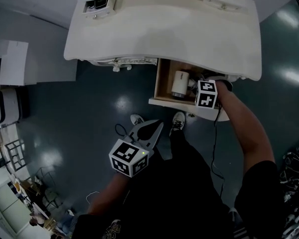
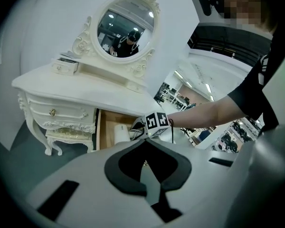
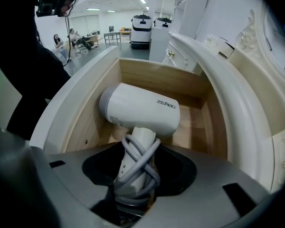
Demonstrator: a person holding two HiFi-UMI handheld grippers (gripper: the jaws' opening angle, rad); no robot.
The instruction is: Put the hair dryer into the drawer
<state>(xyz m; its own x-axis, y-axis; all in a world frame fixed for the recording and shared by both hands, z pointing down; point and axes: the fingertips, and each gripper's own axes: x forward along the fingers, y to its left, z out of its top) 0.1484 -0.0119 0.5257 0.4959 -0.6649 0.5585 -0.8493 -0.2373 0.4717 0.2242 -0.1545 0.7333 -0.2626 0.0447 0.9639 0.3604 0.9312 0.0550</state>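
Jaws: left gripper (image 2: 145, 144) pressed together, empty, well back; right gripper (image 3: 135, 167) pinching hair dryer (image 3: 140, 110) handle, body inside open drawer (image 3: 156, 77). Risk: wrapped cord (image 3: 138, 158) snags jaws on release, dragging dryer out or against drawer wall.

We stood in a big open lab hall: a white vanity (image 2: 76, 91) with a mirror (image 2: 126, 27) on glossy floor (image 1: 104, 133), robots (image 3: 141, 27) and desks (image 3: 110, 33) far off.
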